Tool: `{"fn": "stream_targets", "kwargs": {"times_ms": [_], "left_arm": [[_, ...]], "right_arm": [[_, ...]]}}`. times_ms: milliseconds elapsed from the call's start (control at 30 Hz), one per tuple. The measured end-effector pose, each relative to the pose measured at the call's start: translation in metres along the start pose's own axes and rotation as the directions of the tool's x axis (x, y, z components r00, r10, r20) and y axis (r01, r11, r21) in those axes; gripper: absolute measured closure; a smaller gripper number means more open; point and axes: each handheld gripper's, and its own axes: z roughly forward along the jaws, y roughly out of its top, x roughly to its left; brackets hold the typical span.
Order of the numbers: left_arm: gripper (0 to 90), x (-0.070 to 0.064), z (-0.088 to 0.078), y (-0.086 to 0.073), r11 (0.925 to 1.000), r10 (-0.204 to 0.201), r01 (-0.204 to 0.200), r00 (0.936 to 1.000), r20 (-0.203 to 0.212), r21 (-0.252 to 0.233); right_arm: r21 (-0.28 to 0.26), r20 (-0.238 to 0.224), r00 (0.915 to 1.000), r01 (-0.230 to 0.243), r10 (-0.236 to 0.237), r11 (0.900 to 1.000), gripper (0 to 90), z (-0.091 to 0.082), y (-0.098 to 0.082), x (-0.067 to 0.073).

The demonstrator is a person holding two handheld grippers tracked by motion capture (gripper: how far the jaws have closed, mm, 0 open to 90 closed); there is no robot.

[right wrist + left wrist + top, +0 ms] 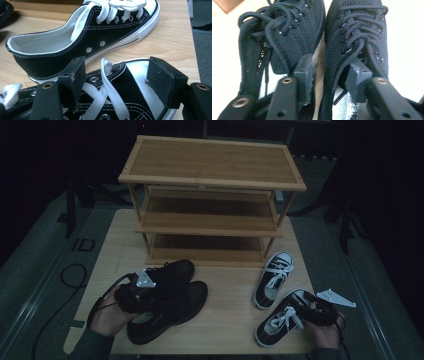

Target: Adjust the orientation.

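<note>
Shoes are the work here, two pairs on a pale wooden table before a three-tier bamboo shoe rack that takes the upper middle of the high view. At lower left of that view lies the black knit pair, side by side and touching; at lower right the two black-and-white canvas sneakers, the farther sneaker a little apart from the nearer sneaker. The left gripper sits over the heel end of the black pair, and in the left gripper view its jaws stand parted, one beside the inner wall of the left-hand shoe, the other in the collar of the right-hand shoe; they straddle the two inner walls without visibly pressing, so I read them as released. The right gripper has its jaws wide either side of the nearer sneaker's toe cap and laces, with no squeeze to be seen. To do this step well, I judge the left jaws should settle deep on both inner collars before they pinch, so the pair lifts as one and neither shoe droops; keep laces clear of the pads. The right should take one firm wall, not loose lace. The rack's shelves are bare. Around the table the room is dark, with grey floor matting and a black cable at left.
</note>
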Motion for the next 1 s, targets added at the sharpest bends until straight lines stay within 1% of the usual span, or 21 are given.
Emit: {"fn": "stream_targets", "kwargs": {"times_ms": [100, 167, 233, 300, 333, 367, 433, 467, 500, 600, 633, 667, 733, 833, 900, 933, 1000], "left_arm": [[53.8, 0.001, -0.003, -0.001, 0.9999, -0.008, 0.007, 0.9999, -0.007, -0.011], [52.8, 0.003, -0.006, -0.003, 0.9997, -0.009, 0.009, 0.9998, -0.016, -0.022], [49.7, 0.003, -0.008, -0.004, 0.9993, -0.002, 0.001, 0.9996, -0.028, -0.037], [44.0, 0.003, -0.009, -0.005, 0.9993, -0.003, 0.002, 0.9994, -0.034, -0.037], [44.0, 0.004, -0.010, -0.005, 0.9992, -0.007, 0.005, 0.9991, -0.043, -0.039], [41.7, 0.004, -0.010, -0.005, 0.9991, -0.011, 0.009, 0.9987, -0.049, -0.042], [39.4, 0.006, -0.011, -0.005, 0.9991, -0.016, 0.014, 0.9986, -0.050, -0.040], [36.3, 0.007, -0.010, -0.005, 0.9990, -0.020, 0.018, 0.9985, -0.051, -0.040], [36.3, 0.008, -0.010, -0.005, 0.9992, -0.020, 0.019, 0.9986, -0.049, -0.036], [32.0, 0.010, -0.010, -0.005, 0.9993, -0.020, 0.019, 0.9990, -0.041, -0.032], [32.0, 0.011, -0.009, -0.005, 0.9993, -0.022, 0.021, 0.9992, -0.034, -0.031], [31.7, 0.012, -0.009, -0.005, 0.9996, -0.012, 0.011, 0.9996, -0.024, -0.025], [30.9, 0.016, -0.006, -0.005, 0.9997, -0.016, 0.016, 0.9997, -0.020, -0.016], [28.7, 0.022, -0.005, -0.005, 0.9997, -0.022, 0.022, 0.9997, 0.008, -0.010], [28.4, 0.025, -0.004, -0.004, 0.9999, -0.012, 0.013, 0.9995, 0.030, -0.007], [28.4, 0.025, -0.003, -0.004, 0.9999, -0.013, 0.013, 0.9993, 0.036, -0.004], [28.4, 0.026, -0.002, -0.003, 1.0000, -0.001, 0.001, 0.9989, 0.047, 0.001]], "right_arm": [[-0.002, 0.002, 1.0000, 0.000, 0.000, 1.000, 30.8, 0.000, 0.000, 0.001], [-0.001, 0.002, 1.0000, 0.001, -0.001, 1.000, 30.8, 0.000, 0.000, 0.001], [0.000, 0.001, 1.0000, 0.000, 0.000, 1.000, 30.7, 0.000, 0.000, 0.000], [0.002, -0.002, 1.0000, -0.002, 0.002, 1.000, 30.6, 0.000, 0.000, 0.000], [0.002, -0.002, 1.0000, -0.002, 0.002, 1.000, 30.6, 0.000, 0.000, 0.000], [0.002, -0.002, 1.0000, -0.002, 0.002, 1.000, 30.6, 0.000, 0.000, 0.000], [0.002, -0.004, 1.0000, -0.002, 0.002, 1.000, 30.6, 0.000, 0.000, 0.000], [0.002, -0.005, 1.0000, -0.003, 0.003, 1.000, 30.6, 0.000, 0.000, -0.001], [0.002, -0.005, 1.0000, -0.003, 0.003, 1.000, 30.6, 0.000, 0.000, -0.001], [0.002, -0.004, 1.0000, 0.001, -0.001, 1.000, 30.6, 0.000, 0.000, 0.000], [0.002, -0.004, 1.0000, 0.001, -0.001, 1.000, 30.6, 0.000, 0.000, 0.000], [0.002, -0.004, 1.0000, 0.002, -0.002, 1.000, 30.6, 0.000, 0.000, 0.000], [0.002, -0.004, 1.0000, 0.002, -0.002, 1.000, 30.6, 0.000, 0.000, 0.000], [0.002, -0.004, 1.0000, 0.002, -0.002, 1.000, 30.6, 0.000, 0.000, 0.000], [0.001, -0.003, 1.0000, 0.003, -0.003, 1.000, 30.6, 0.000, 0.000, 0.000], [0.000, -0.003, 1.0000, 0.004, -0.004, 1.000, 30.5, 0.000, 0.000, 0.000], [0.000, -0.005, 1.0000, 0.005, -0.005, 1.000, 30.5, 0.000, 0.000, 0.000]]}}
